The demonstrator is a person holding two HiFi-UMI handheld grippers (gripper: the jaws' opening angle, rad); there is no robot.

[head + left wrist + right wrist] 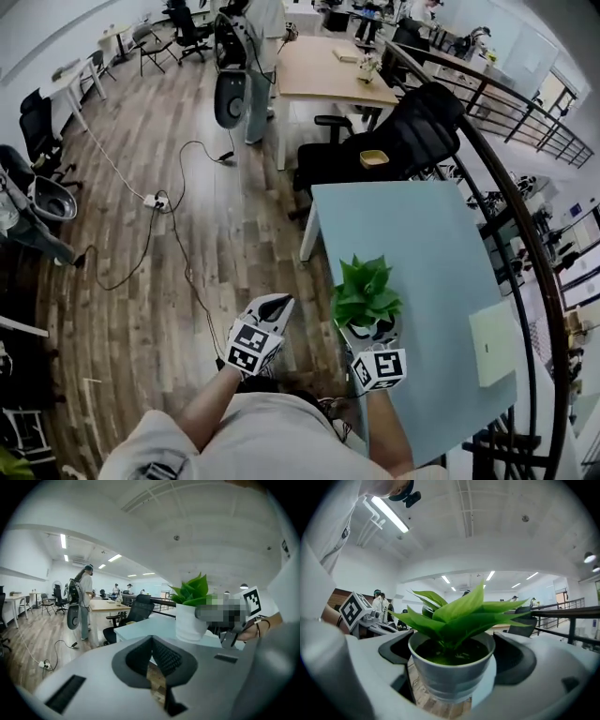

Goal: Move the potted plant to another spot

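The potted plant (366,298) has green leaves in a small white pot (451,671). It is at the near left corner of the light blue table (422,253). My right gripper (371,332) reaches in from the near side, one jaw on each side of the pot, shut on it (452,665). Wood floor shows under the pot in the right gripper view; I cannot tell whether it rests on the table. My left gripper (275,306) hovers over the floor left of the table, shut with nothing in it (151,641). The left gripper view shows the plant (191,610) to its right.
A pale rectangular pad (494,342) lies on the table's right side. A black office chair (398,141) stands at the far end. A wooden table (328,67) and a standing person (258,56) are beyond. Cables (159,202) cross the floor. A railing (525,234) runs along the right.
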